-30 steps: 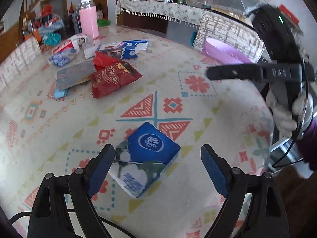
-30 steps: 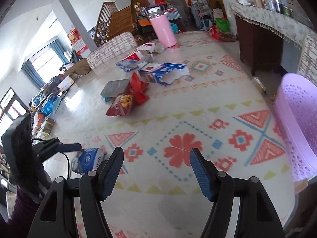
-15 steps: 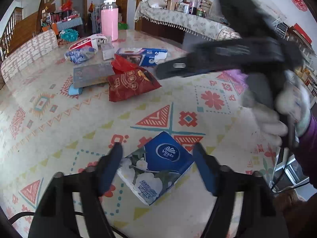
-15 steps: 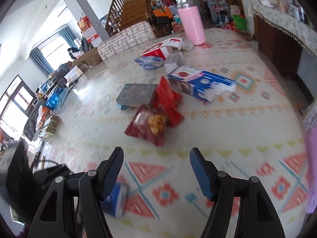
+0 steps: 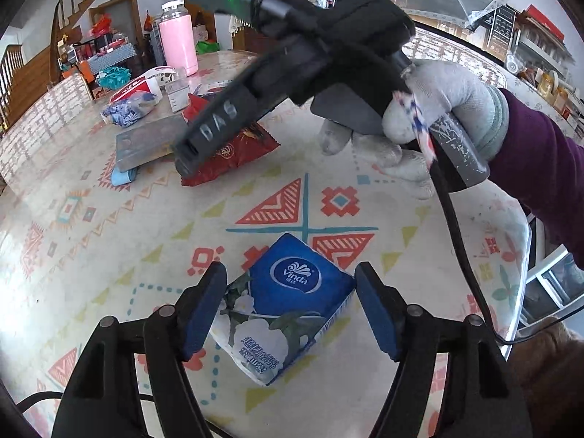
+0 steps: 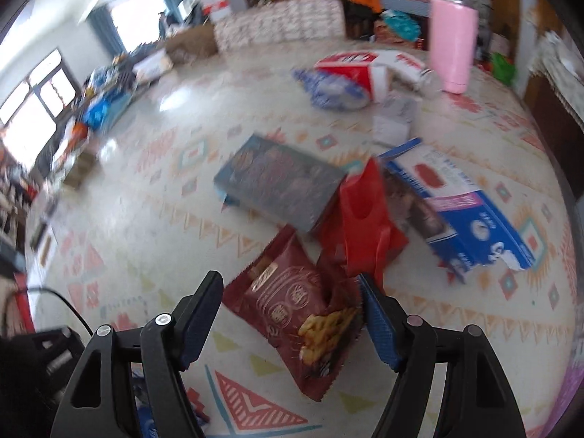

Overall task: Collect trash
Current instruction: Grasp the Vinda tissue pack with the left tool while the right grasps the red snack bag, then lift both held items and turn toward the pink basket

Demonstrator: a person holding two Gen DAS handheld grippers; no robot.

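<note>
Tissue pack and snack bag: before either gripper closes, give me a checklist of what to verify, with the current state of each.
1. Tissue pack sits between the left gripper pads: ok.
2. Left pads pressing on the pack: cannot tell; the left pad looks to be at its edge, a small gap shows at the right pad.
3. Snack bag lies between the right gripper pads: ok; its jaws are opening and neither pad presses on the bag.
4. Right view sharp enough to judge alignment: not ok, blurred.
5. Red plastic bag clear of the right gripper's far pad: not ok, it lies right beside it.
6. Gloved hand and its cable clear of the tissue pack: ok.
</note>
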